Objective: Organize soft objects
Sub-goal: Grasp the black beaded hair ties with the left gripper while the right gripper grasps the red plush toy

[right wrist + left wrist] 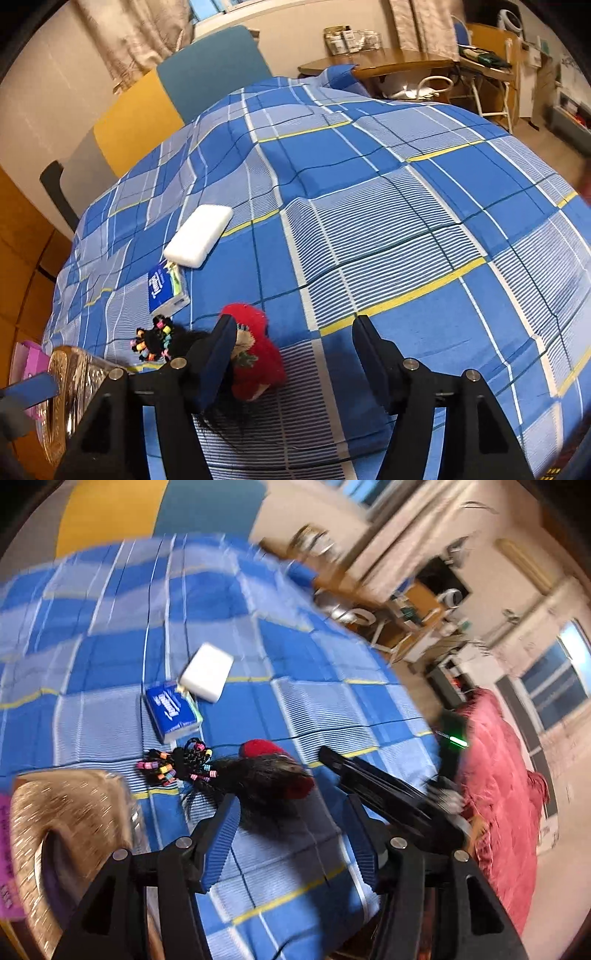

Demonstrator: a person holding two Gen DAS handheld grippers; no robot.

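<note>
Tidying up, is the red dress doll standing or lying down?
Lying down: red-dressed, black-haired doll lies flat on the blue plaid bedspread.

Black grippers, ribbed blue pads (225,834)

Bed (424,229): covered by a blue checked sheet with white and yellow stripes
White pad (198,235): laid flat, touching the tissue pack
Tissue pack (164,288): blue, beside the doll
Doll (255,350): red, black-haired, laid down

blue plaid bedspread (369,184), white pad (197,236), blue tissue pack (162,288), red-and-black doll (258,354)
</note>
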